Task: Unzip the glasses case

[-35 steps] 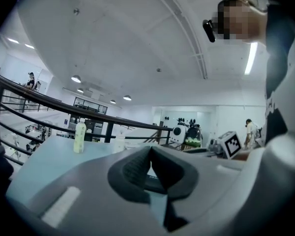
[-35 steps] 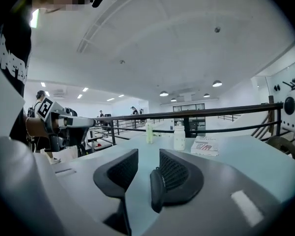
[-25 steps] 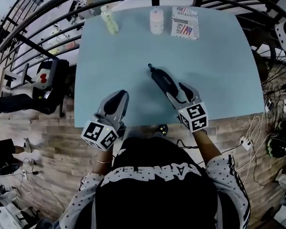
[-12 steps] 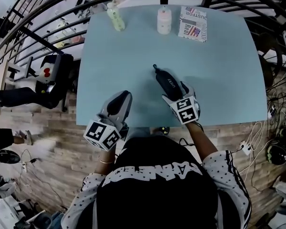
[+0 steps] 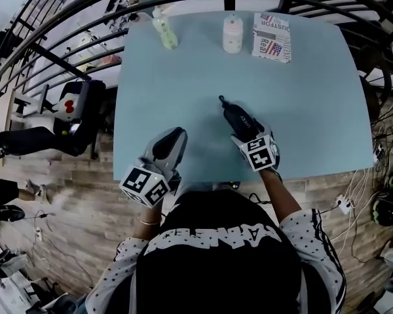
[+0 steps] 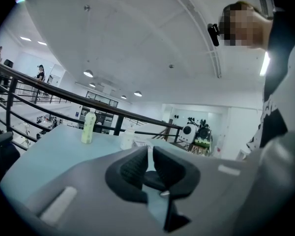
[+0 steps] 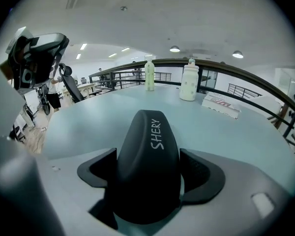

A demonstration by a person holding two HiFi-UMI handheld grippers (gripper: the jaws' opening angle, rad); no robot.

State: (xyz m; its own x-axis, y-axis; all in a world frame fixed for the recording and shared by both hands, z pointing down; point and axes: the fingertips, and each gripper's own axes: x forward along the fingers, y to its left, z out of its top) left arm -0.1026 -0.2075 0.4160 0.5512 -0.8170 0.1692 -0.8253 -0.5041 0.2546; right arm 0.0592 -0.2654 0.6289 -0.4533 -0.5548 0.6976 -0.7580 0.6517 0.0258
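Head view, left to right.

Left claw [image 5: 172, 136]: lower left of centre, over the near edge of the desk [image 5: 301, 110], tip aimed toward the top of the frame. In the left gripper view its pads [image 6: 132, 168] stand clenched, only a thin slit between them, and nothing is caught there.

Pale green bottle [image 5: 165, 31]: upright at the upper left of the desk, near the far edge. White bottle [image 5: 232, 34]: upright, to the right of the green one and apart from it.

Glasses case [image 5: 236, 113]: black, lying flat on the desk just right of centre, set diagonally with its narrow end toward the upper left. The lid carries white lettering, "SHERY".

Right claw [image 5: 249, 131]: lower right of centre, at the near end of the case. Its jaws have just been opening and stand released and wide. In the right gripper view the case [image 7: 150, 166] lies between the two pads; a dark gap shows at the left pad [image 7: 96, 168], and the right pad sits close beside the case wall.

Printed box [image 5: 272, 38]: flat at the upper right, red and blue print, just right of the white bottle.
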